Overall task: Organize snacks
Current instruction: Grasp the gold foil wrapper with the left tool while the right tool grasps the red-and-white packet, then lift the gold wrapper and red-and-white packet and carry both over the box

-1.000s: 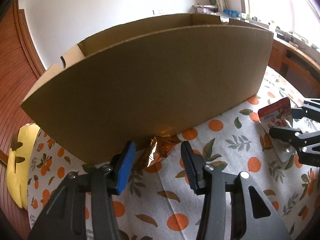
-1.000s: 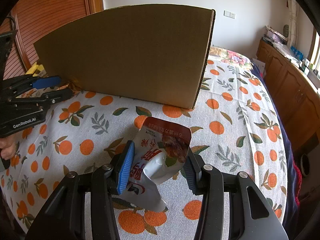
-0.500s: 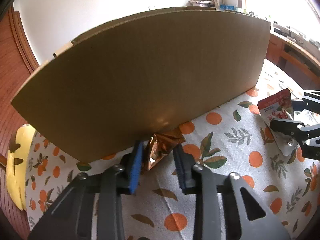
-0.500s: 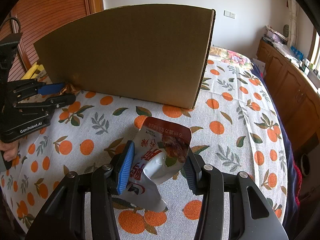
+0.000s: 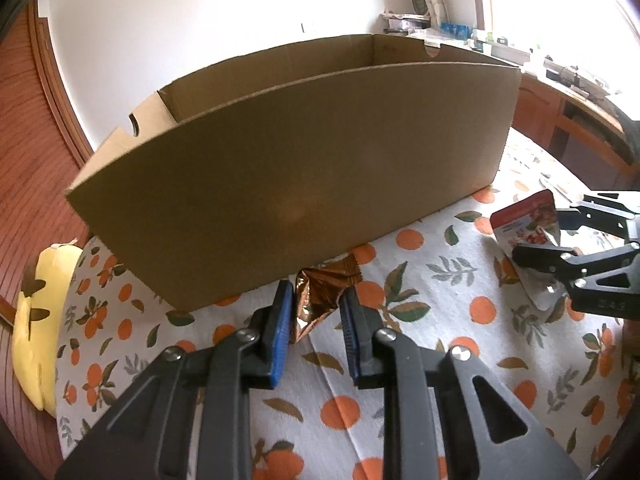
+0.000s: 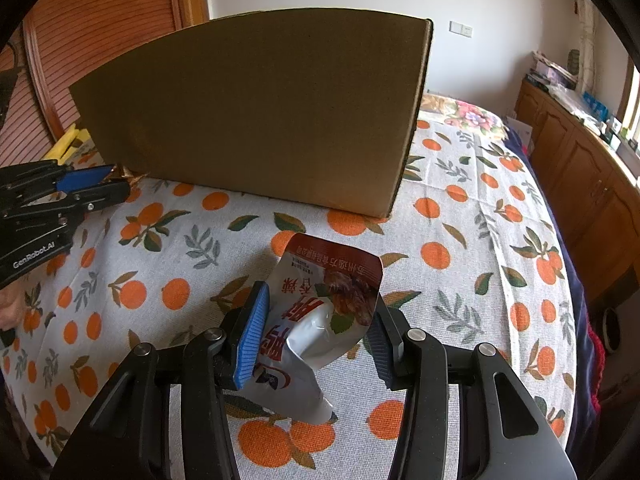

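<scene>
An open cardboard box (image 5: 296, 168) stands on our orange-print cloth (image 6: 460, 280). Our right gripper (image 6: 316, 328) pinches a red-and-silver snack pouch (image 6: 324, 308) printed in Chinese; our left gripper (image 5: 316, 312), marked "GenRobot.AI", clasps a copper foil packet (image 5: 316, 300) beside the box.

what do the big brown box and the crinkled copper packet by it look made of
Big brown box: apparently corrugated cardboard, matte, going by its faint ribbing and raw cut edges. Crinkled copper packet between the left gripper fingers: probably metallised foil or film, since its sharp creases throw bright glints.
</scene>
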